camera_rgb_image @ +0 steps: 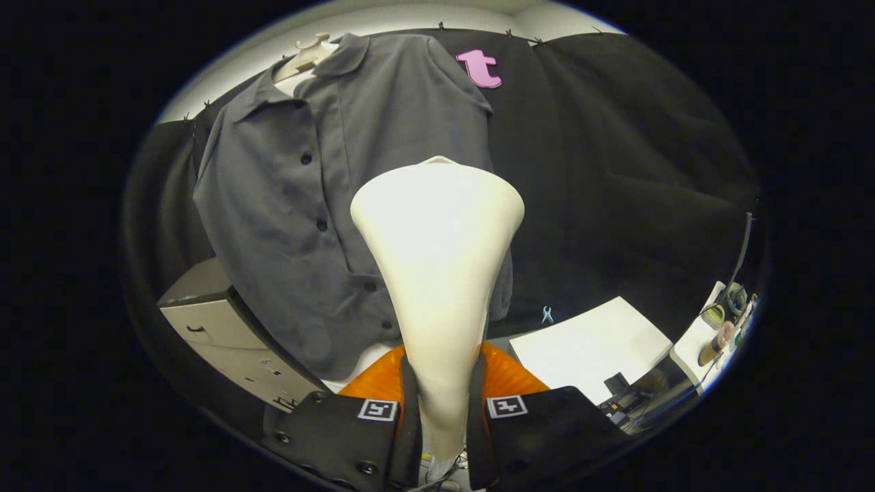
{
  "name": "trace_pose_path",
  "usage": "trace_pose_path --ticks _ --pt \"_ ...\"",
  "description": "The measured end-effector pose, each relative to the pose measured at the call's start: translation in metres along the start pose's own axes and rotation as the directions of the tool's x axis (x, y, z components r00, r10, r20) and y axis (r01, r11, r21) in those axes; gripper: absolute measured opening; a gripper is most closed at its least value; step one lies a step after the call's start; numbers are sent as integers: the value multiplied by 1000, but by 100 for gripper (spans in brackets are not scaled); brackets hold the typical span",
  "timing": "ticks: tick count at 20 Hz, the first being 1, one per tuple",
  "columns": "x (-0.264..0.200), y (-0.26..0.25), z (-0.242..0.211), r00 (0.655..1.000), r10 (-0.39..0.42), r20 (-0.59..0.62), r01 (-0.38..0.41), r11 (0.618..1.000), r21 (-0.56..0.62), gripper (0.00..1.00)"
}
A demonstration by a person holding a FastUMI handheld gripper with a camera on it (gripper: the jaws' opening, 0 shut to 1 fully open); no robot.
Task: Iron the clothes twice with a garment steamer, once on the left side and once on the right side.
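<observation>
Currently clamped on the neck of the garment steamer (pixel 437 273): hand-held gripper (pixel 441 417) narrow, both fingers (pixel 408 410) pressing the slim white handle from either side. Steamer head flaring wide ahead of the fingers, raised in front of the grey button-up shirt (pixel 321 225). Shirt hanging on a pale hanger (pixel 309 51) against the booth's black cloth wall, collar up, placket with dark buttons running down just left of the steamer head. Head covering the shirt's right-hand panel, about mid-height to hem; contact with fabric not determinable from this angle. Orange object (pixel 509 372) low behind the handle, probably the steamer's base. White sheet (pixel 591 345) lying on the table (pixel 690 342) to the right, small clutter at its far end. Pale cabinet (pixel 219 321) below the shirt on the left.

Progress, judged: steamer in hand and positioned at one side of the shirt, so a pass appears under way or about to start. No way of telling whether either side is finished; fabric looks faintly creased throughout.
</observation>
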State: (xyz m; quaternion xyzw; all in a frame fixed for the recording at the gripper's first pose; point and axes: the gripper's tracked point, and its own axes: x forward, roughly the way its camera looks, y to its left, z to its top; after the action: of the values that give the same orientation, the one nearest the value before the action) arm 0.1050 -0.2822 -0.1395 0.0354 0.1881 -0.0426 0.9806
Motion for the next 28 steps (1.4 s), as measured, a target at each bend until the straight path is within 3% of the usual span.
trace_pose_path --ticks 3,13,28 --pt "-29 9 46 997 5 81 -4 1000 -16 34" --pt "-89 54 130 958 73 278 -58 996 -62 34" --pt "-83 83 88 966 114 233 -106 993 -49 34"
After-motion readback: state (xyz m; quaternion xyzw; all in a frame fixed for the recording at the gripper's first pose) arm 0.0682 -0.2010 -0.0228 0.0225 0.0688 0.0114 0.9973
